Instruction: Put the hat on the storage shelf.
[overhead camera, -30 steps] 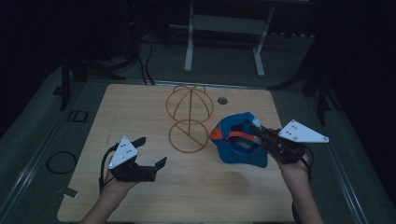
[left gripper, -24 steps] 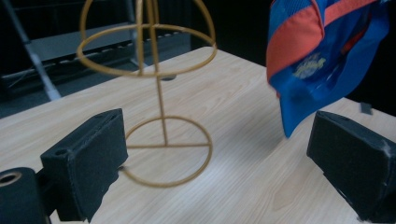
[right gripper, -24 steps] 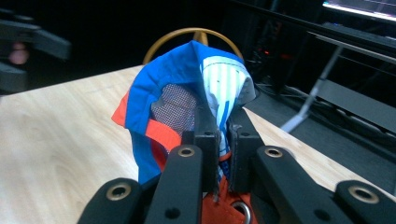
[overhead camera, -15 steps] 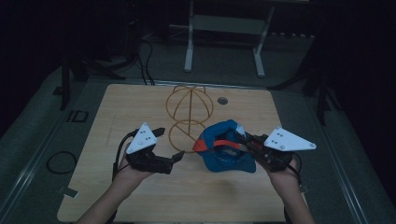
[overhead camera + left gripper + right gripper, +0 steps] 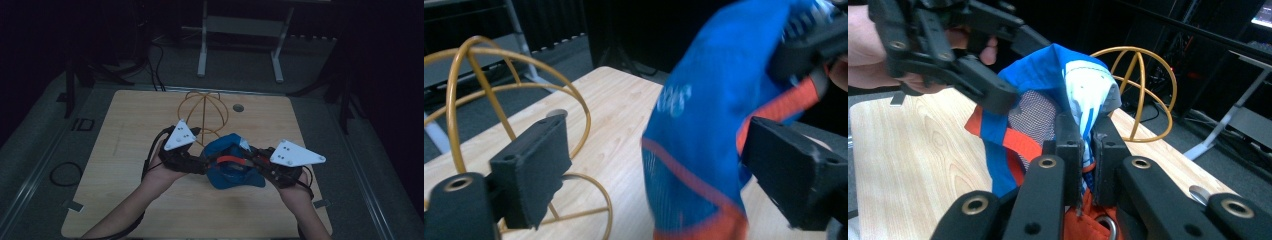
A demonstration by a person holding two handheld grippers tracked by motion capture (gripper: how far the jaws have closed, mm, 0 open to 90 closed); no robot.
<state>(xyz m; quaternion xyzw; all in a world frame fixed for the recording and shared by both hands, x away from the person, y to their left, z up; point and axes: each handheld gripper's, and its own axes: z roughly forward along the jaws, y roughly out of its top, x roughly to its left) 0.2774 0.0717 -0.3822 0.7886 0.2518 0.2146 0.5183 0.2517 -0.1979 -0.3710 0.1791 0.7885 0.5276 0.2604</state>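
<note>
A blue garment [image 5: 227, 167] with orange trim and a mesh lining hangs just above the wooden table [image 5: 125, 135], in front of a gold wire frame [image 5: 202, 107]. My right gripper [image 5: 251, 158] holds it from the right; in the right gripper view its jaws [image 5: 1087, 140] are shut on a fold of the blue and white cloth [image 5: 1068, 80]. My left gripper [image 5: 204, 163] reaches in from the left and is open. In the left gripper view the garment [image 5: 704, 135] hangs between the wide-spread jaws, close to the right one, with the wire frame [image 5: 489, 85] behind the left one.
A small dark round disc [image 5: 238, 107] lies on the table beyond the wire frame. A white metal stand [image 5: 240, 45] rises behind the table's far edge. A cable loop [image 5: 65, 174] lies on the floor to the left.
My left gripper has swung right, from the table's left side up to the garment. My right gripper has carried the garment left and toward the near edge.
</note>
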